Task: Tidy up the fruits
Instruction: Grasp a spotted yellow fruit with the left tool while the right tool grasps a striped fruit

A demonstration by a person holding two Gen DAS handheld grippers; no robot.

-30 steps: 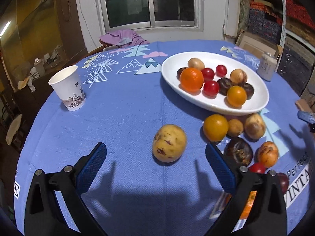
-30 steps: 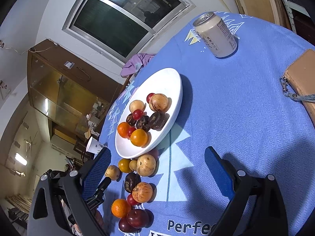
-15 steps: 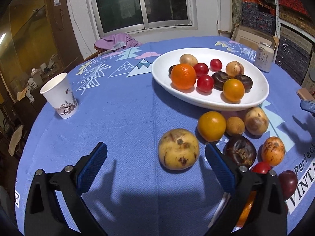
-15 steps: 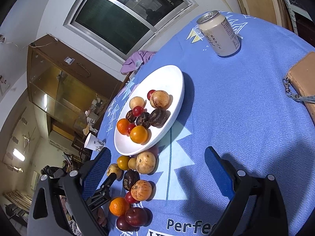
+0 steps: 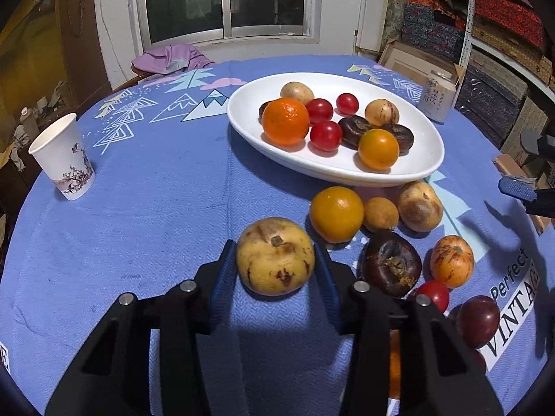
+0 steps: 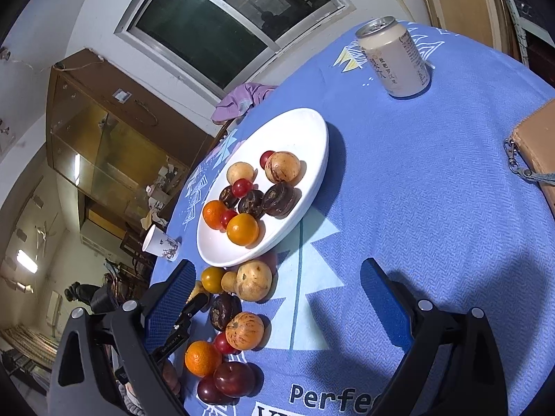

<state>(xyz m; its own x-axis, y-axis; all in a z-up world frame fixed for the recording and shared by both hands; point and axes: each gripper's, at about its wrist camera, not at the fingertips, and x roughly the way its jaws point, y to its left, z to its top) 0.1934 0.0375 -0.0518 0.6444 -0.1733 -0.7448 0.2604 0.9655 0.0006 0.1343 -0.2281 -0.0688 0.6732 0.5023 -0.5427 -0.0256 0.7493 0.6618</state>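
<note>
My left gripper (image 5: 275,260) is shut on a yellow spotted fruit (image 5: 275,256), which rests on the blue tablecloth. A white oval plate (image 5: 416,170) beyond it holds several fruits, among them an orange (image 5: 285,121). More loose fruits lie to the right of the held one: an orange-yellow one (image 5: 336,214), a dark brown one (image 5: 391,267) and a striped orange one (image 5: 452,261). My right gripper (image 6: 277,294) is open and empty above the cloth, right of the loose fruits (image 6: 242,331); the plate (image 6: 312,128) lies ahead of it.
A paper cup (image 5: 64,157) stands at the left of the table. A drink can (image 5: 436,96) stands behind the plate, also in the right wrist view (image 6: 395,57). A tan pouch (image 6: 536,152) lies at the right edge. Boxes fill shelves at the right.
My left gripper has moved forward to the yellow spotted fruit and closed on it. My right gripper has stayed open and shifted only slightly.
</note>
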